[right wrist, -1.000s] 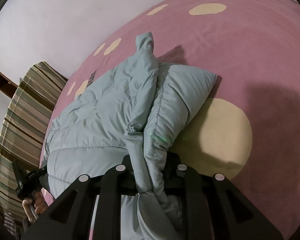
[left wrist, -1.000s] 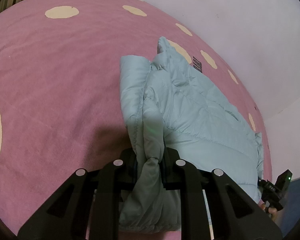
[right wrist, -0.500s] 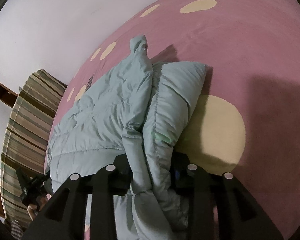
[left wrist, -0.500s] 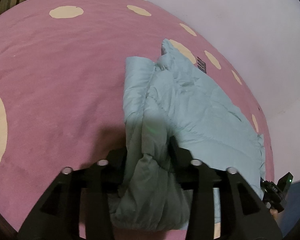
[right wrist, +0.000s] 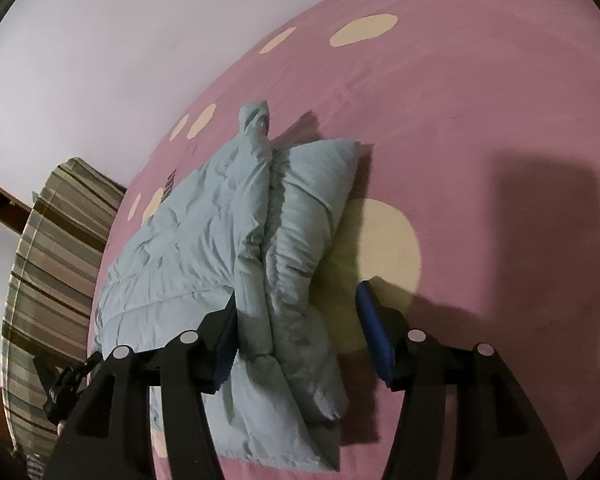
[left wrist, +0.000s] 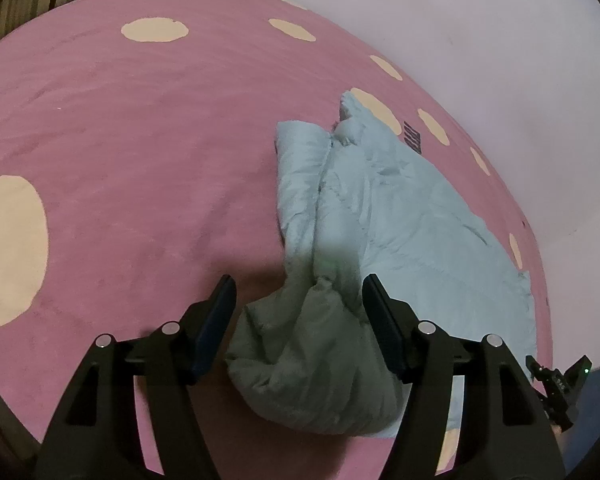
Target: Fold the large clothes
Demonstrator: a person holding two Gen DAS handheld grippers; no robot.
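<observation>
Both grippers, left gripper and right gripper, are hanging spread over the soft, springy puffer jacket, best gripped at its edges.

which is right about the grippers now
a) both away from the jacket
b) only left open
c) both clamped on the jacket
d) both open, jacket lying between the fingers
d: the left gripper and the right gripper both have their jaws spread, with the light blue puffer jacket lying loose between them on the pink spotted blanket.

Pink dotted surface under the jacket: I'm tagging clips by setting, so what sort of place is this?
Probably a home bedroom: the puffy jacket lies on a pink blanket with cream dots, seemingly a bed, beside a plain white wall and striped fabric.
</observation>
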